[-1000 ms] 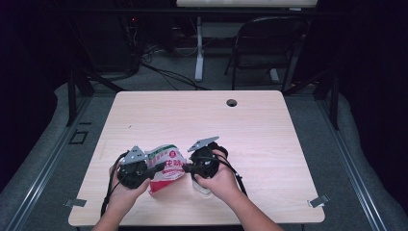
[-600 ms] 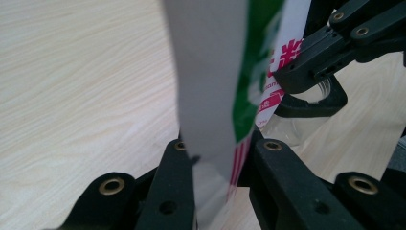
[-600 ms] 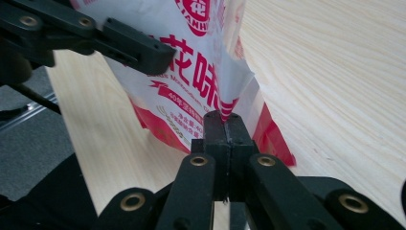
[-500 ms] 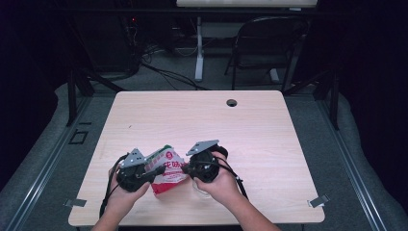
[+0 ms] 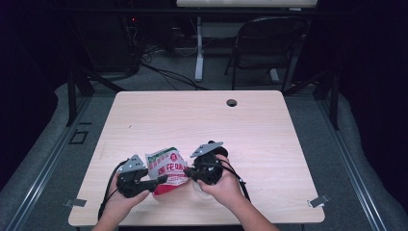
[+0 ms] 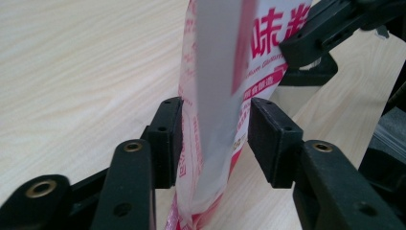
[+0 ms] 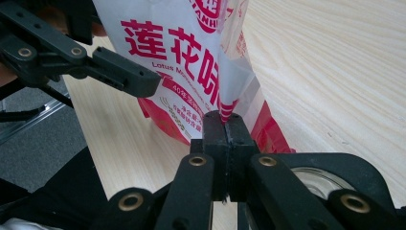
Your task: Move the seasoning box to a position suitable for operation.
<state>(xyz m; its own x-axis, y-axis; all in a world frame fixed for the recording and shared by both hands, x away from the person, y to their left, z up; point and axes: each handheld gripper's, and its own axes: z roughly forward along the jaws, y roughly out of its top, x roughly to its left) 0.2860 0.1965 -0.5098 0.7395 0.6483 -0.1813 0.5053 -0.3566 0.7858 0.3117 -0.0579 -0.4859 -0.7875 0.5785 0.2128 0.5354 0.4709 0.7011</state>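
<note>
Two claws work on one red-and-white packet [image 5: 167, 169] of seasoning, held up just above the near edge of the worktop [image 5: 269, 144], between the person's hands. The right claw [image 7: 224, 125] has its jaws pressed fully together on a thin pinch of the packet's film at one edge. The left claw [image 6: 215, 136] stands partly open, its two pads on either side of the packet's other edge; one pad looks to touch the film and the other stands just apart, so it is not yet clamped.

Printed plastic like this looks thin, glossy and soft: it creases and bows rather than holding a shape, and in the left gripper view the sides billow loosely. I judge it light, with loose contents that settle toward the bottom. Smooth film is likely to slide out of a shallow pinch, so the better hold is on the flat sealed margin, taken well into the pads rather than at their tips. Pulling the two edges apart hard could split the film without warning and spill what is inside, so a steady, even pull seems wiser.
</note>
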